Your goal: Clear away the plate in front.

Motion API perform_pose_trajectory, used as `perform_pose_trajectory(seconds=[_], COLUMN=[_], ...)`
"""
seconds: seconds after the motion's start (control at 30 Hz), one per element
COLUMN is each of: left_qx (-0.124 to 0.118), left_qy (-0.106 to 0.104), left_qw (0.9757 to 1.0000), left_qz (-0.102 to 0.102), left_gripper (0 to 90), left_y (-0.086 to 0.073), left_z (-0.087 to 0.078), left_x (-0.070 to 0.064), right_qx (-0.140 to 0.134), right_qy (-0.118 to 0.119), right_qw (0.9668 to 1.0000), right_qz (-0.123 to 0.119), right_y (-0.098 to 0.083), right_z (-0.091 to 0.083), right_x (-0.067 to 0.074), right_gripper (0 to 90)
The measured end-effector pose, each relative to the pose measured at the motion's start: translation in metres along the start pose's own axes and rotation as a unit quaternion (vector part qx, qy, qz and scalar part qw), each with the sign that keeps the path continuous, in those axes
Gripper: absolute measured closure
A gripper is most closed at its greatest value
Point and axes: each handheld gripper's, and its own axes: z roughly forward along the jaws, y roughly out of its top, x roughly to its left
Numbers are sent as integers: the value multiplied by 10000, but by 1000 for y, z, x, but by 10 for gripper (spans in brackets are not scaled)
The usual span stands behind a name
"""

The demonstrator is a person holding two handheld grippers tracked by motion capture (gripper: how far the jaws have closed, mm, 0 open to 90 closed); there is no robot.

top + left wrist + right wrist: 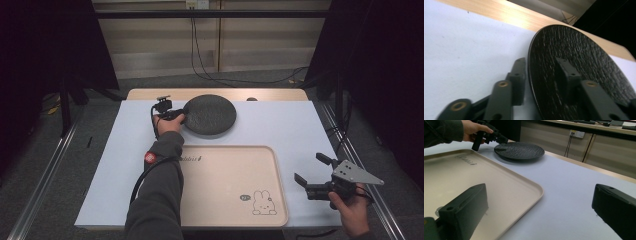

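A round black textured plate [210,115] lies flat at the back of the white mat. My left gripper [177,116] is at its left rim. In the left gripper view the plate [579,62] has its rim between the jaws of my left gripper [541,65]: one jaw rests over the top face, and the other stands just outside the rim with a thin strip of mat showing between them. My right gripper [309,167] hovers open and empty near the table's right front edge. In the right gripper view, my right gripper [539,195] faces the plate [519,150] and the left gripper [499,138].
A beige tray [275,170] with a rabbit print lies empty at the front middle, its corner [537,190] just ahead of my right gripper. The white mat [280,125] covers a wooden table. Cables hang at the back wall.
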Motion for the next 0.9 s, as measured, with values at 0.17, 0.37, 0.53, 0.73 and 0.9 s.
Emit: perform_pose_trajectory(seconds=[0.17,0.37,0.53,0.73,0.9], left_qx=[1,-32,-191,-47,-164], left_qy=[-75,-233,-225,-363,-825], left_qw=[9999,9984,9952,9901,9836], left_qz=[-118,-507,-938,-1353,-1595], left_gripper=[656,625,730,764,837], left_y=[-3,-9,-13,-13,-11], left_z=[6,12,14,15,13], left_x=[2,3,7,-1,-11], right_qx=[-20,-13,26,32,25], right_qy=[49,31,57,44,69], right_qw=[10000,10000,10000,9998,9998], right_qz=[59,86,78,186,171], right_y=[0,1,1,2,3], right_z=[-1,-2,-2,-3,-4], right_x=[-1,-2,-1,-2,-2], right_gripper=[0,0,0,0,0])
